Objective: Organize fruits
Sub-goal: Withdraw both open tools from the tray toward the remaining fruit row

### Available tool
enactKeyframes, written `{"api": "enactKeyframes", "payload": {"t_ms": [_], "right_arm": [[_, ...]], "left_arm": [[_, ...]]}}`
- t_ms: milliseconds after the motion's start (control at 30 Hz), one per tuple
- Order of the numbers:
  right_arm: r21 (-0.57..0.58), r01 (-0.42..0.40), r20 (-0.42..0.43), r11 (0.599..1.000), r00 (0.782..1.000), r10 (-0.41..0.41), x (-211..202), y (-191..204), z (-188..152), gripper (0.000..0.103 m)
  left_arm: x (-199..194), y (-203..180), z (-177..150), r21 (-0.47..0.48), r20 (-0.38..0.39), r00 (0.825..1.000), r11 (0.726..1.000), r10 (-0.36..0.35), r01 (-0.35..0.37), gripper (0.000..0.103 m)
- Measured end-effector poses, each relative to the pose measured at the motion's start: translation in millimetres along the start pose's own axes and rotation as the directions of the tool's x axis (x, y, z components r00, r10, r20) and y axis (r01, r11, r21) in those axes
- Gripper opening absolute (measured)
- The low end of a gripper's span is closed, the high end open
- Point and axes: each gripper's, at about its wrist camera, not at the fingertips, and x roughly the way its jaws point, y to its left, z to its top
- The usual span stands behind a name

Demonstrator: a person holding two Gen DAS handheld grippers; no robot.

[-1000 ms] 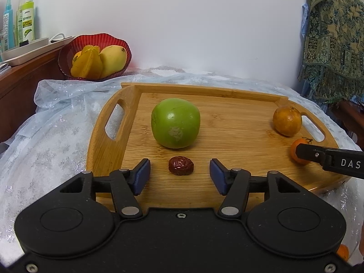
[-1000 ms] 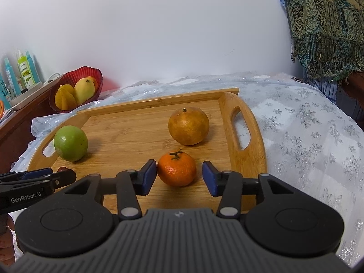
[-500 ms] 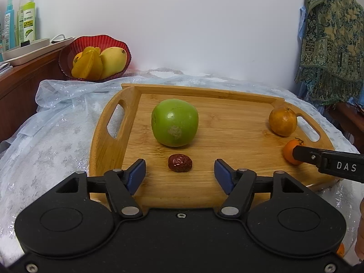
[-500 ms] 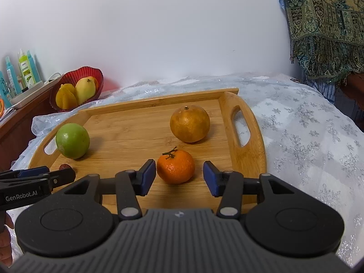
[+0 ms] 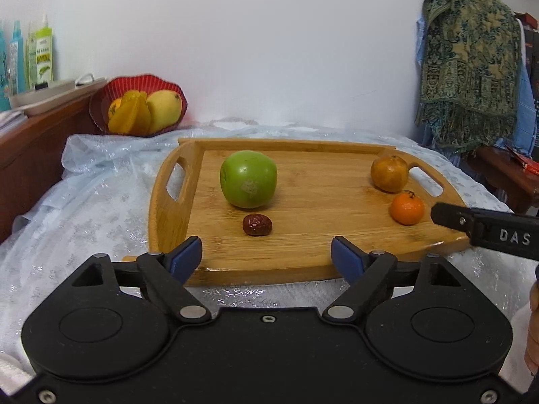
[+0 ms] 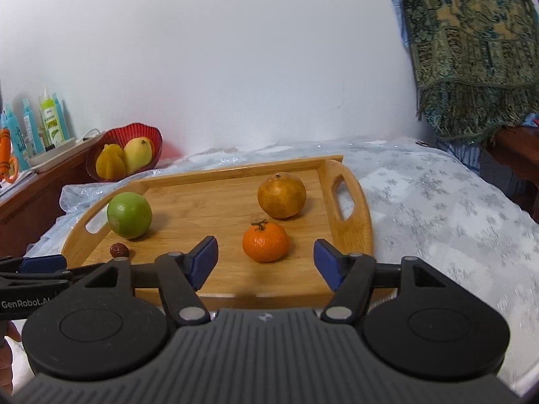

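Wooden tray (image 5: 168, 208) on cloth, bare front edge, mandarin (image 6: 265, 242) clear

Green apple (image 5: 248, 183), orange mandarin (image 5: 407, 208), red ribbed bowl (image 5: 101, 107).

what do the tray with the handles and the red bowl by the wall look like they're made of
The light-brown handled tray looks like bamboo or similar wood: narrow glued strips with fine grain show across its floor, under a smooth, faintly glossy finish. The red scalloped bowl holding yellow fruit looks like translucent plastic or glass: light glows through its ribbed wall. Which of the two is hard to say.
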Motion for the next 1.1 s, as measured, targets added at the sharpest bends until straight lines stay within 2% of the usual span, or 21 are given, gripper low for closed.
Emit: {"api": "enactKeyframes", "payload": {"t_ms": [233,500,767,1100], "right_arm": [[0.033,0.019,0.035,0.999,0.999,-0.02,-25.7,-5.4,-20.2,0.083],[0.013,0.066,0.095,0.998,0.993,-0.067,-46.7,-4.7,-36.4,0.09],[-0.027,0.127,0.105,0.992,0.987,-0.123,-57.7,-2.2,-51.3,0.092],[-0.044,0.145,0.102,0.988,0.985,-0.14,-71.7,2.6,-72.4,0.093]], "left_arm": [[-20.6,0.9,-15.5,-0.001,0.037,0.999,1.0,0.016,-0.016,0.09],[-51.6,-2.9,-39.0,0.06,0.122,0.992,0.998,0.024,-0.032,0.093],[-67.2,5.8,-53.7,0.027,0.115,0.993,0.999,0.022,-0.026,0.093],[-68.0,14.0,-65.0,0.025,0.08,0.996,0.999,0.04,-0.042,0.093]]}}
